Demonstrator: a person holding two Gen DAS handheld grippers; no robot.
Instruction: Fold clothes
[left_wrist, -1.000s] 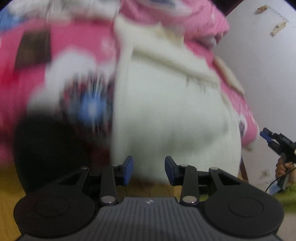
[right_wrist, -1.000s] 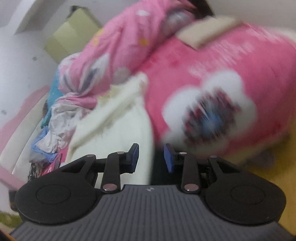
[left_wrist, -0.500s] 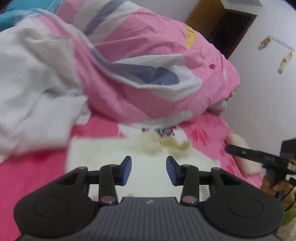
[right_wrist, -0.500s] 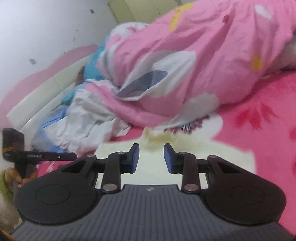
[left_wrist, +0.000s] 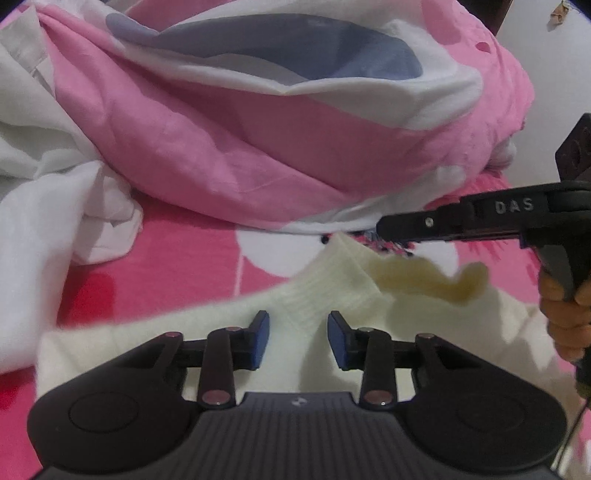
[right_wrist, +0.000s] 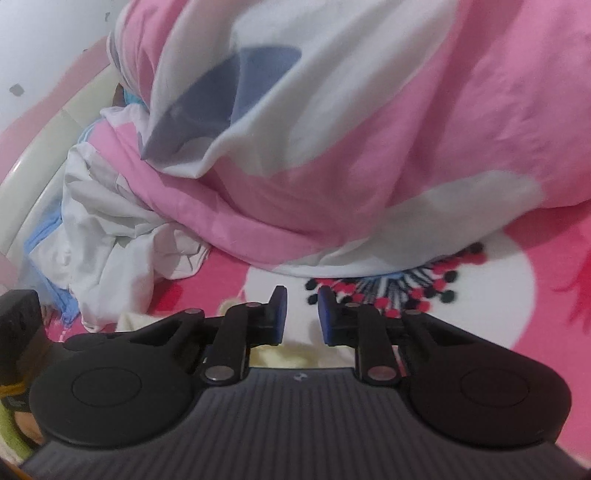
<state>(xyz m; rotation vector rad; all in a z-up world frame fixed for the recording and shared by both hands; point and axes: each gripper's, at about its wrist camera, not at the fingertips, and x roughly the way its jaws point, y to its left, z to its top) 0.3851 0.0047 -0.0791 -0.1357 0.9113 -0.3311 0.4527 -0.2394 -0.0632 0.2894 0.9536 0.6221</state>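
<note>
Both my tongs, left gripper (left_wrist: 298, 339) and right gripper (right_wrist: 302, 315), gape empty over a cream knit sweater (left_wrist: 314, 295) lying on the pink bedsheet (left_wrist: 177, 258); soft, floppy, probably light, best pinched at a ribbed edge.

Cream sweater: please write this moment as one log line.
cream sweater: on bed, ungrasped | left hand-held gripper: open, over it | right hand-held gripper: open

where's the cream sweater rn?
Left wrist view: cream sweater lies on the pink bedsheet under the left gripper, below the bunched pink duvet.
</note>
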